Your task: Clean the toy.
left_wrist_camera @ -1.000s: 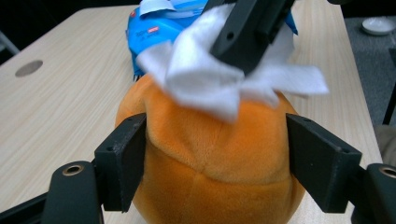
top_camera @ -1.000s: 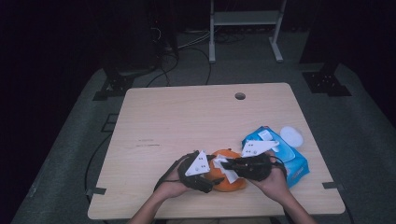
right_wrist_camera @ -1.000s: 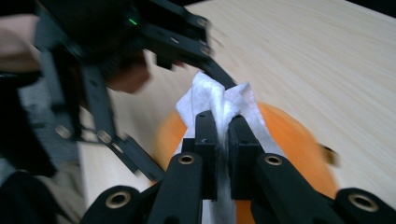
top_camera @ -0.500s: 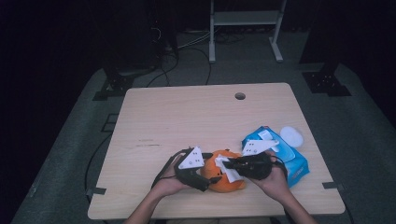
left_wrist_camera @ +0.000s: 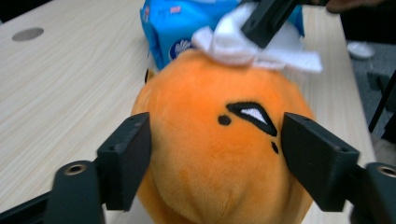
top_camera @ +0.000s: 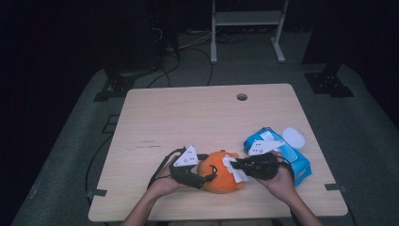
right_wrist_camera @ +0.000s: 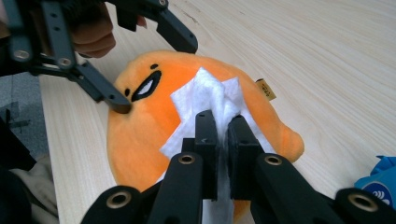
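**Wiping the orange plush with a wet wipe**

High view: the orange plush sat near the front edge of the table, between my left claw and my right claw. The blue wipes pack lay just right of it. Against the earlier frames, the plush and both hands had barely shifted.

Left gripper view: my jaws straddled the plush at its sides, pads at or just off the fabric; I couldn't tell if they pressed. They had just been closing a little. I judged it soft, light and squashy, so best steadied low on both flanks.

Right gripper view: my right claw was clamped together on the white wipe, draped on top of the plush. I judged the wipe limp, thin and easily torn; pinch it at the bunched fold.
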Available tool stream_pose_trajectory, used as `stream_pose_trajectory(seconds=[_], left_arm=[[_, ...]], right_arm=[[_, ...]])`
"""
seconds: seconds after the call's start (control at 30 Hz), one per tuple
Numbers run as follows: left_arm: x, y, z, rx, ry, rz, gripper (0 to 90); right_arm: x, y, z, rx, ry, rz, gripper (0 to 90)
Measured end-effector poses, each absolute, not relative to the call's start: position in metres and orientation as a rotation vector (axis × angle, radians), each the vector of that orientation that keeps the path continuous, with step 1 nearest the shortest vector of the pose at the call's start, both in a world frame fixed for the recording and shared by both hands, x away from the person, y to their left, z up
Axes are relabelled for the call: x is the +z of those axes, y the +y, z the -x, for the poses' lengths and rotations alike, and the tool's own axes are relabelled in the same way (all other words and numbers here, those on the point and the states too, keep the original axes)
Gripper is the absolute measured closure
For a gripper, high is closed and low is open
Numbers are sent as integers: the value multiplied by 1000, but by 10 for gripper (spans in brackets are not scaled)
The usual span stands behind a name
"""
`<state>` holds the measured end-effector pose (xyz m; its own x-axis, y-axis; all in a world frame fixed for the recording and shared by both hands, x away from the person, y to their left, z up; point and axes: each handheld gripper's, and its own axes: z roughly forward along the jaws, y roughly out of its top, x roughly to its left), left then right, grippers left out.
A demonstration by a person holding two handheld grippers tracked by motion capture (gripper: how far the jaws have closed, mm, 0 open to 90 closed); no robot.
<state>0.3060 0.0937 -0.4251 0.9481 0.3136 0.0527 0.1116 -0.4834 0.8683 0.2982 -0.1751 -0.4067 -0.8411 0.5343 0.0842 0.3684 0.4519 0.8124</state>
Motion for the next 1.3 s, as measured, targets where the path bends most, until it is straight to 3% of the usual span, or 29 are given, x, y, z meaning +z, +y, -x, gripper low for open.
stream_pose_trajectory(seconds=[0.37,0.6,0.9,1.3], left_arm=[[-432,105,-313,228,330,-2107,311],[-425,103,-312,228,317,-2059,248],[-430,106,-316,218,337,-2090,316],[-436,118,-324,188,414,-2068,318]], right_arm=[[-406,-172,-298,1326,2517,-756,841],[-407,-171,-298,1308,2512,-769,840],[-408,-172,-299,1327,2523,-756,840],[-403,-173,-293,1338,2546,-742,840]])
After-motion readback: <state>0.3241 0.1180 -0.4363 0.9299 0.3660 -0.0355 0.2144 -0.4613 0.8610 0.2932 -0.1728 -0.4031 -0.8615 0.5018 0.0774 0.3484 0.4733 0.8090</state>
